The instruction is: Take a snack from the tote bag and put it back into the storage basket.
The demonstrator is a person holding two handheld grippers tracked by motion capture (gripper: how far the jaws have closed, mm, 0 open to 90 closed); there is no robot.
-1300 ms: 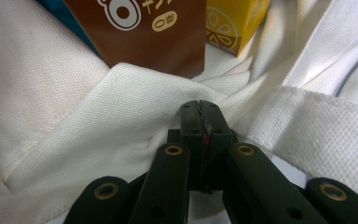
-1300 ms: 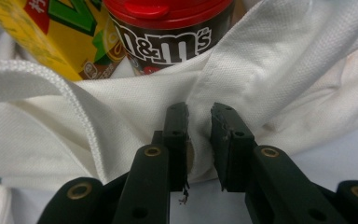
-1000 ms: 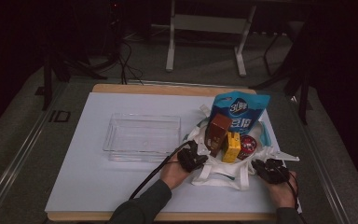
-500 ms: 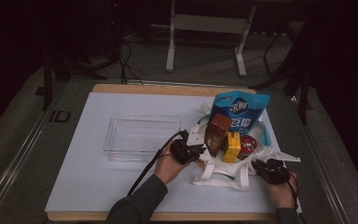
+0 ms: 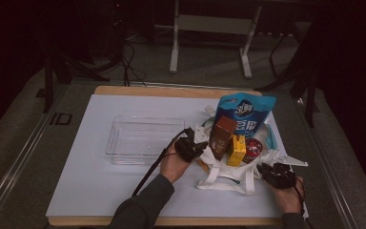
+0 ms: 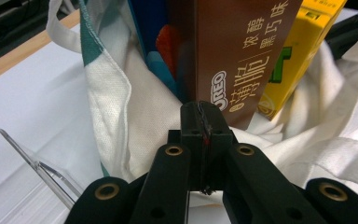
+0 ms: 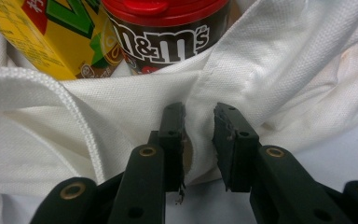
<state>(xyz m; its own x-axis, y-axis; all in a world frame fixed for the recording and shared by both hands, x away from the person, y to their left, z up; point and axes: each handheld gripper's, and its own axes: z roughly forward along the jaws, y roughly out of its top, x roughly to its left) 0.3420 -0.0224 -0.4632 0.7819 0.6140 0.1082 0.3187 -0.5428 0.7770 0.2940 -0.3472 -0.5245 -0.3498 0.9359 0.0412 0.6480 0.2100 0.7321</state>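
On the white-covered worktop a white cloth bag lies slumped open at the right, with 4 items standing in it: a blue pouch at the back, a brown Oreo box in front of it, a yellow carton just beside that, and a red-lidded M&M's tub to the right of the carton. The left claw sits at the bag's left edge, close against the brown box; in the left gripper view this claw has its jaws pressed flat together with nothing between them, their tips right in front of the lower part of the Oreo box, while the bag's cloth hangs to one side. The right claw is at the bag's near right corner; in the right gripper view this claw has its jaws clamped on a fold of the bag's cloth, the fabric bunched in the gap between the pads, with the tub and the yellow carton just behind. A clear plastic tray stands left of the bag, near the left hand.
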